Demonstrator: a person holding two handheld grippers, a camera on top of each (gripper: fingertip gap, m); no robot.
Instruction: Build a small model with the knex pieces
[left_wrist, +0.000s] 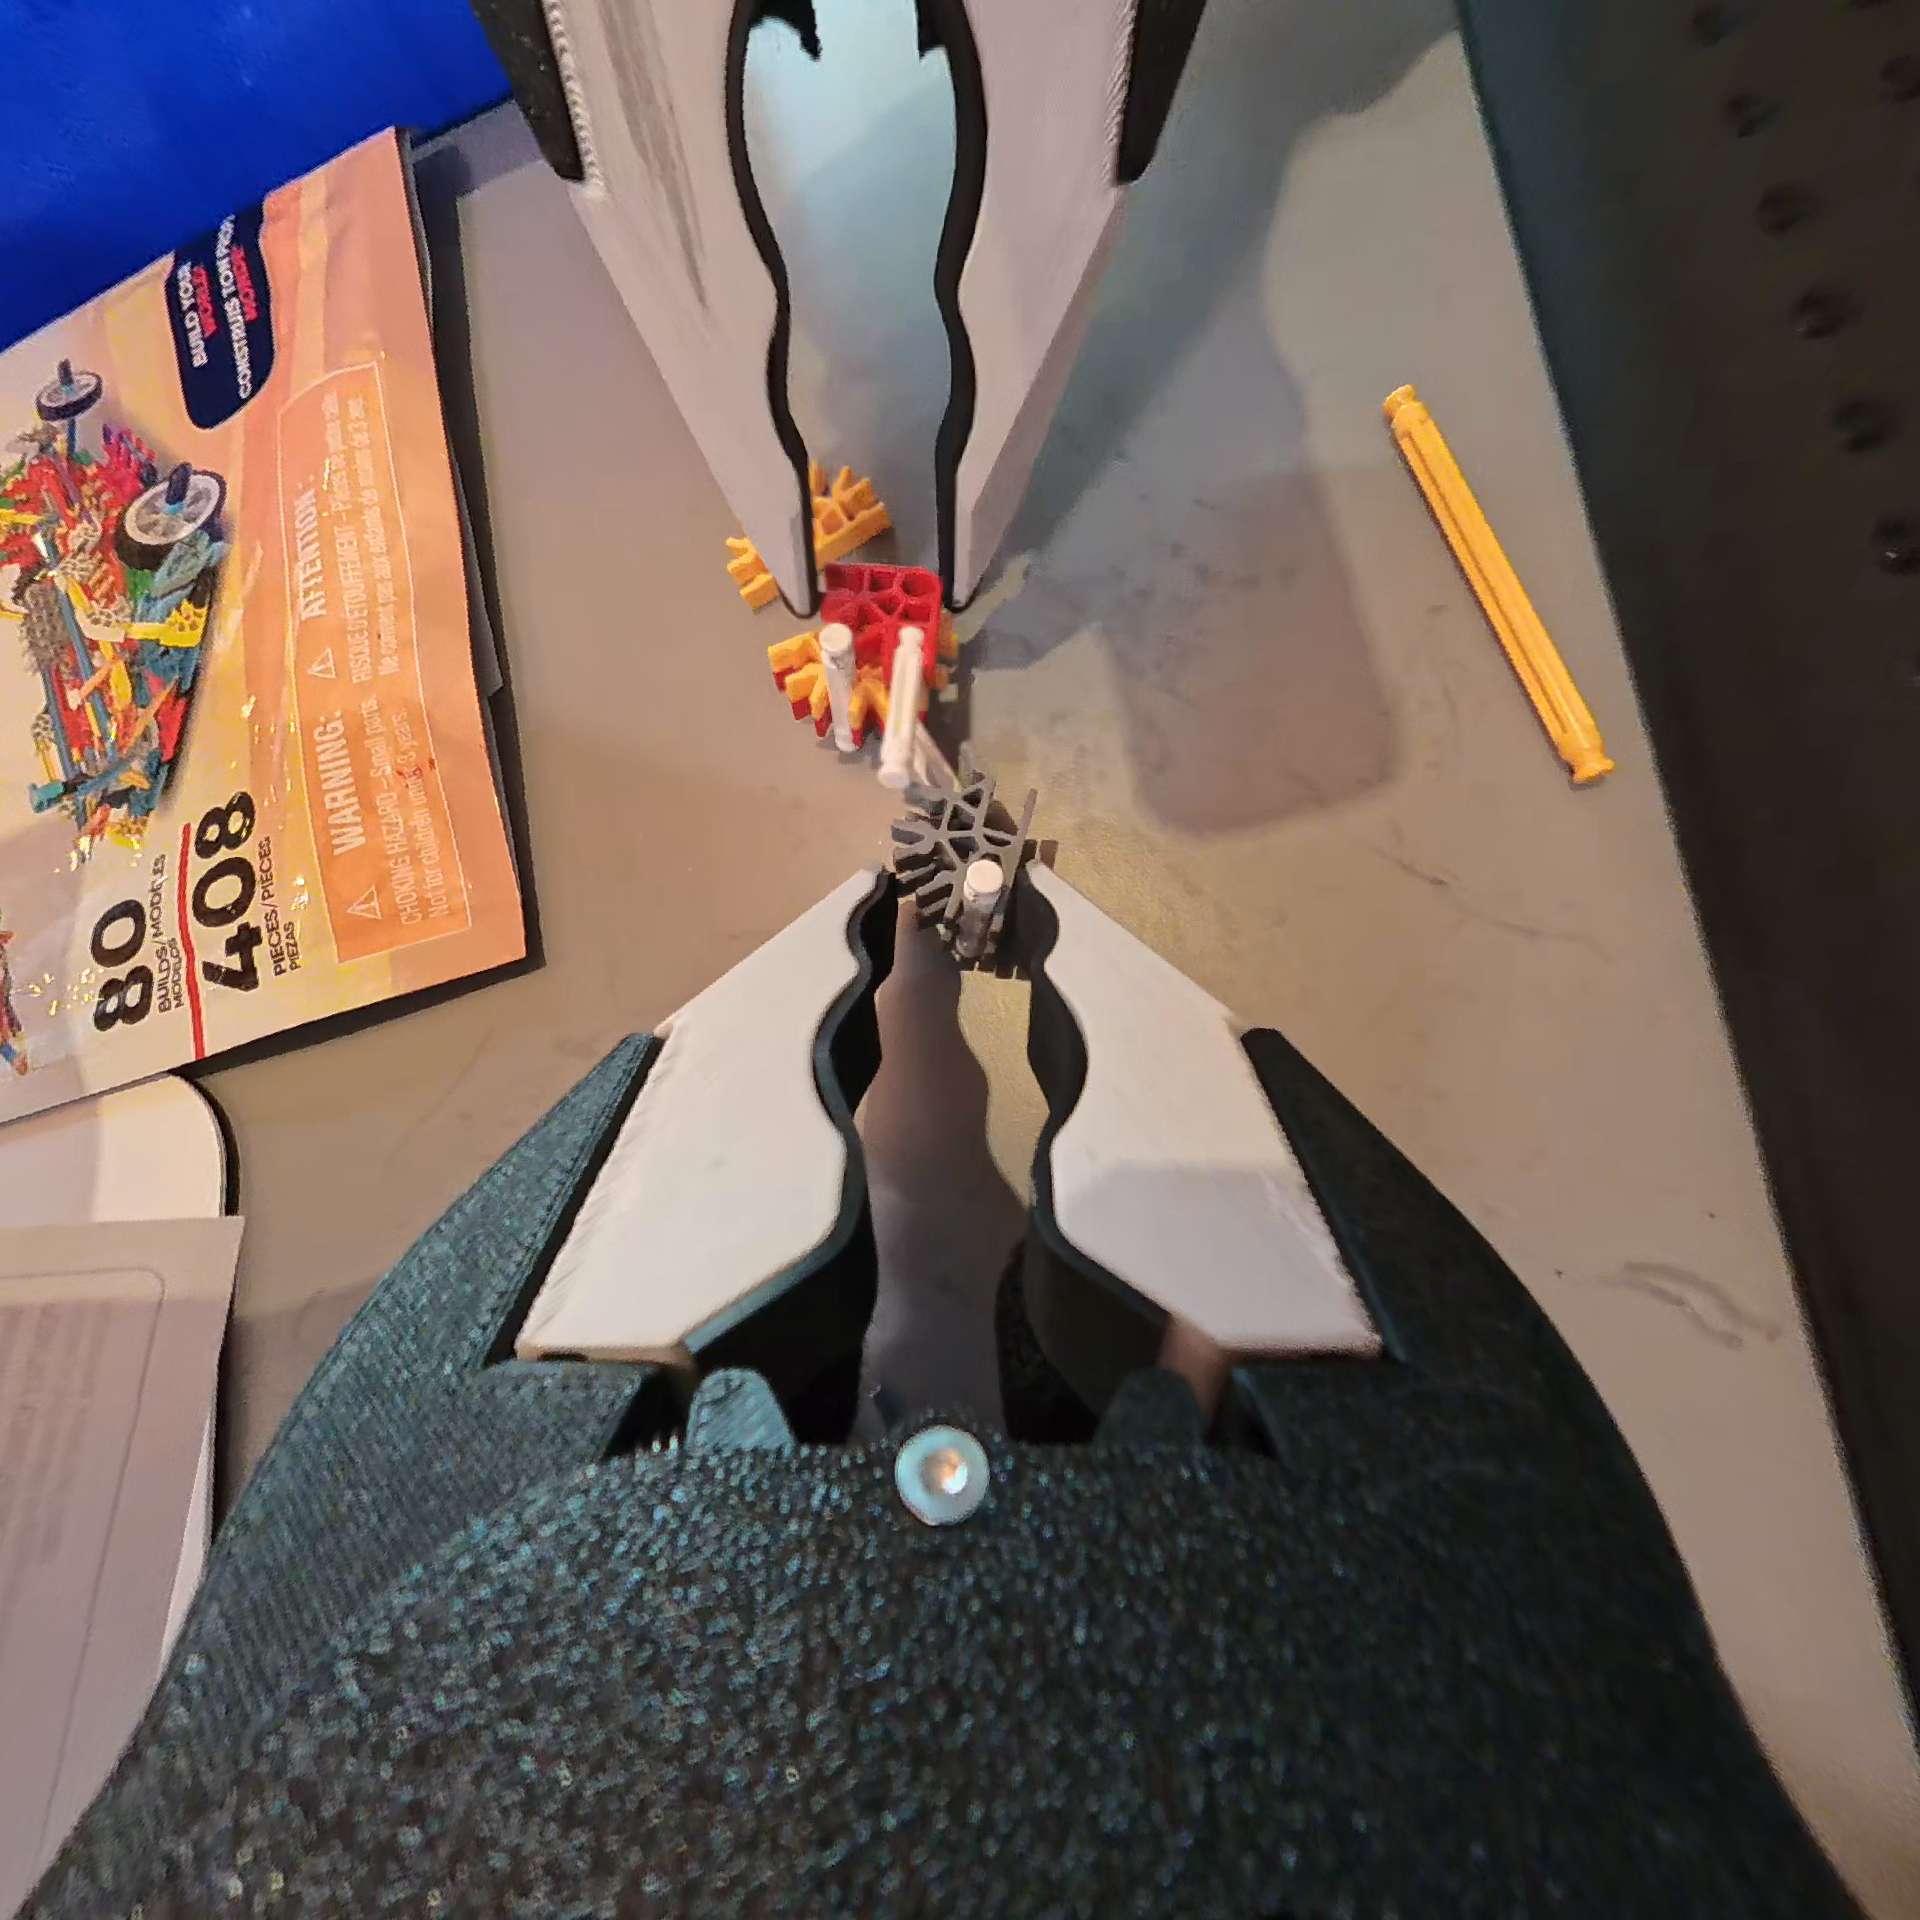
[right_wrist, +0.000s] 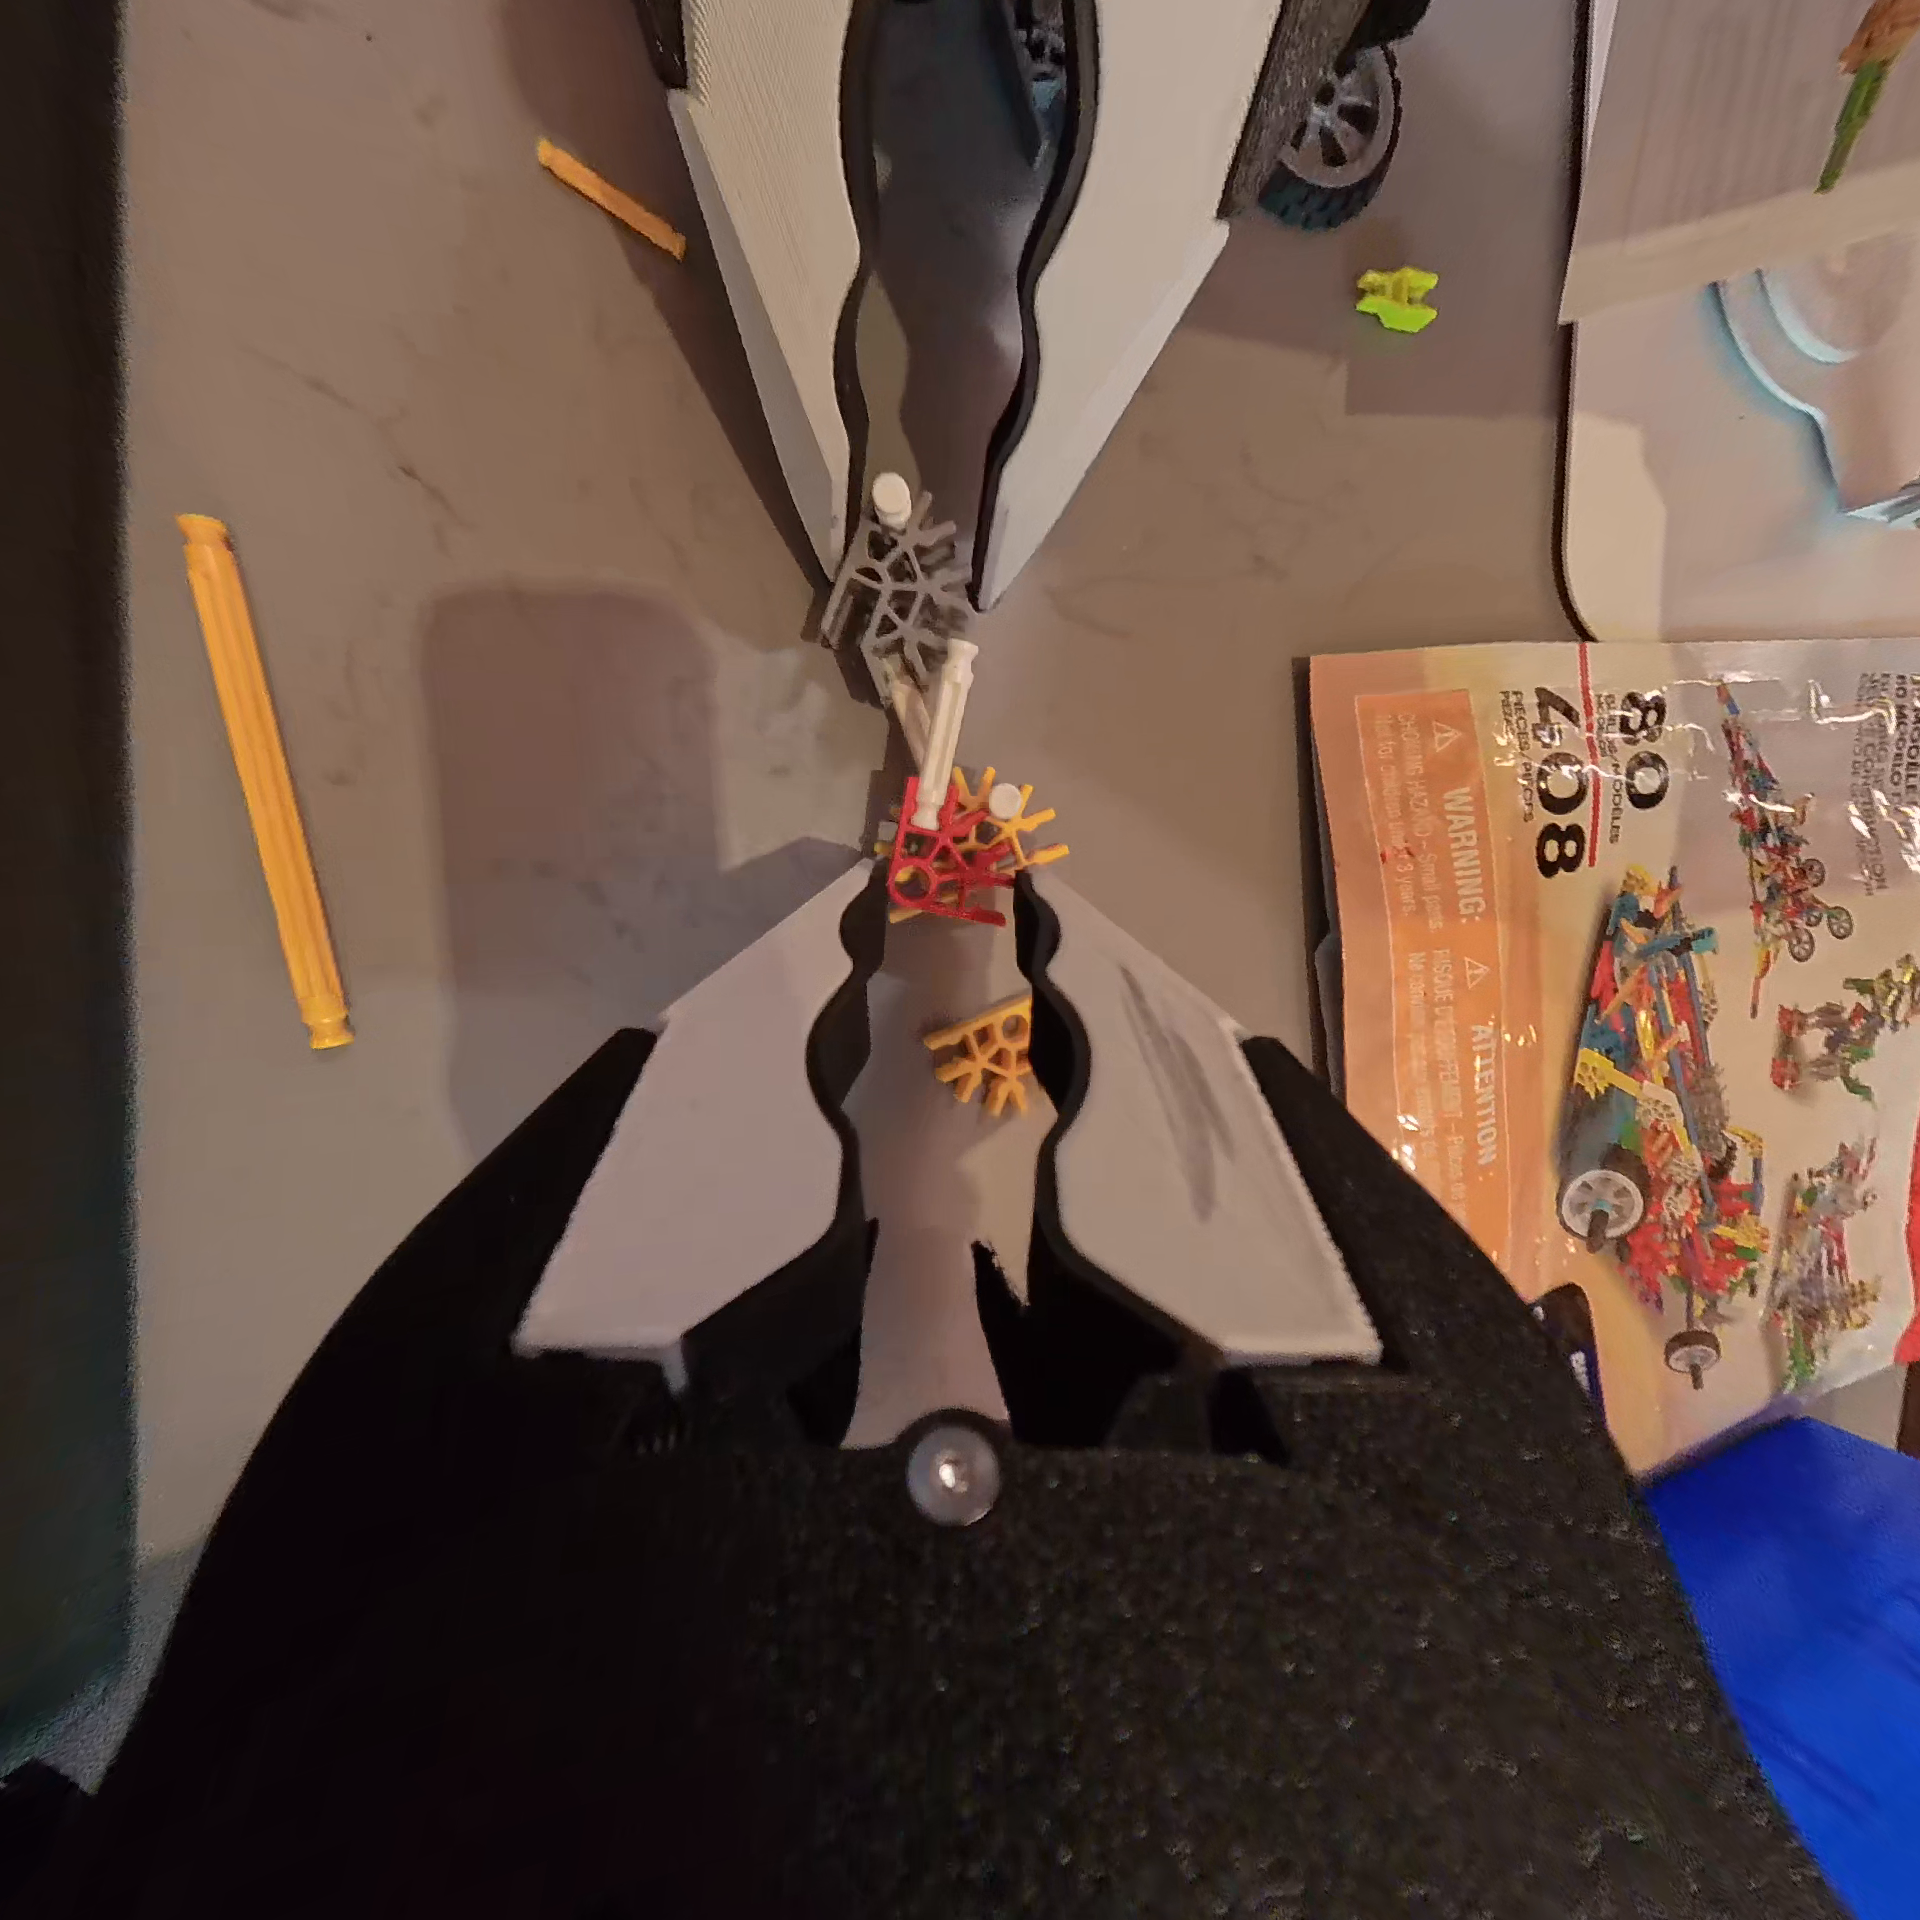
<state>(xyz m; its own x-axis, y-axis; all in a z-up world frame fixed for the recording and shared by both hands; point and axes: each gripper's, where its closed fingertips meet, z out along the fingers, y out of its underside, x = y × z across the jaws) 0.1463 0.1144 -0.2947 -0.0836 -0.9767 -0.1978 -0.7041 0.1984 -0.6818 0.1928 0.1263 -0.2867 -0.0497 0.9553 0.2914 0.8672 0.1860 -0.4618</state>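
My left gripper (left_wrist: 956, 894) is shut on a grey snowflake connector (left_wrist: 961, 831) with a short white rod (left_wrist: 977, 894) standing in it. My right gripper (right_wrist: 943, 883) faces it and is shut on a red connector (right_wrist: 935, 873) joined to yellow connectors (right_wrist: 1013, 826). A white rod (right_wrist: 951, 717) runs between the red and grey pieces. In the left wrist view the right gripper (left_wrist: 881, 601) comes in from the top, on the red connector (left_wrist: 883, 608). In the right wrist view the left gripper (right_wrist: 906, 590) comes in from the top, on the grey connector (right_wrist: 894, 603). Both hold their pieces just above the grey table.
A loose yellow connector (right_wrist: 987, 1049) lies under my right fingers. A long yellow rod (left_wrist: 1496, 582) lies near a dark edge, and a shorter orange rod (right_wrist: 613, 197) lies farther off. A printed parts bag (right_wrist: 1610, 987), a green connector (right_wrist: 1397, 296), a wheel (right_wrist: 1335, 135) and a blue object (right_wrist: 1818, 1662) are nearby. Across from one pair of fingers to the other is roughly 6 cm.
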